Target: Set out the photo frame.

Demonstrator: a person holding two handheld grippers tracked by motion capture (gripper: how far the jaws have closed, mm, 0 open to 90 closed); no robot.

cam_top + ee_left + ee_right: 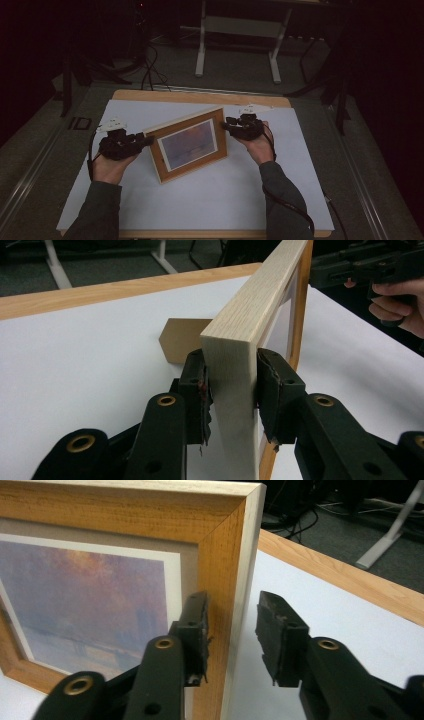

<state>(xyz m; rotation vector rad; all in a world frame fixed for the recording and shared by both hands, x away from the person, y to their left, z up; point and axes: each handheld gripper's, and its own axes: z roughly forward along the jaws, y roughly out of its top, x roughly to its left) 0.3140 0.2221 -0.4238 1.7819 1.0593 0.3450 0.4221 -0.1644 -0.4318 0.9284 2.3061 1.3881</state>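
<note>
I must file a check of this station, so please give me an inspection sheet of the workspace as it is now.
Surface: white sheet on a wooden table, bare around the frame.
Job's things: wooden picture frame upright on the sheet, its stand showing behind it in the left gripper view.
Clutter: nothing seen.
Grippers: left claw shut on the frame's edge; right claw open, frame edge between its jaws, one pad apart from it.
Cables: one trails from the right claw along the sleeve.
Surroundings: dark room, white stand legs, floor cables.
</note>
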